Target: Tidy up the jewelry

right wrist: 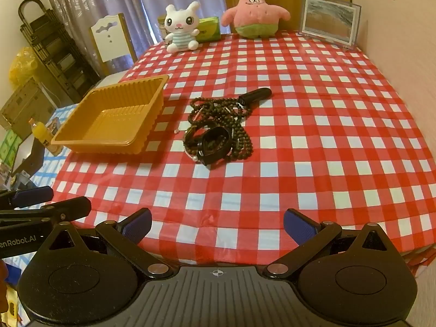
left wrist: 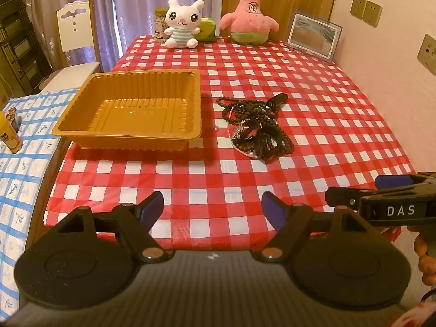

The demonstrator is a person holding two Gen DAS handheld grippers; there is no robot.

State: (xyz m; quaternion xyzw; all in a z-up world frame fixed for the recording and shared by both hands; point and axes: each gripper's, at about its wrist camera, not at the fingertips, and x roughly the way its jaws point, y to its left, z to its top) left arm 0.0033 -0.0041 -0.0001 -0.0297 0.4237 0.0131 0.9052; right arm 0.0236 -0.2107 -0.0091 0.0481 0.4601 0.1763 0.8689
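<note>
A tangled pile of jewelry, dark bead strands, a pink-and-white bead string and a black bangle, lies mid-table on the red checked cloth. A small loose bead sits just left of it. An empty golden plastic tray stands left of the pile. My left gripper hangs open over the table's near edge, well short of the pile. My right gripper is open too, nothing between its blue pads. Each gripper shows at the other's frame edge, the right gripper and the left gripper.
At the far edge stand a white bunny plush, a pink starfish plush, a green box, a jar and a framed picture. A white chair and a blue-patterned side table with a bottle are left.
</note>
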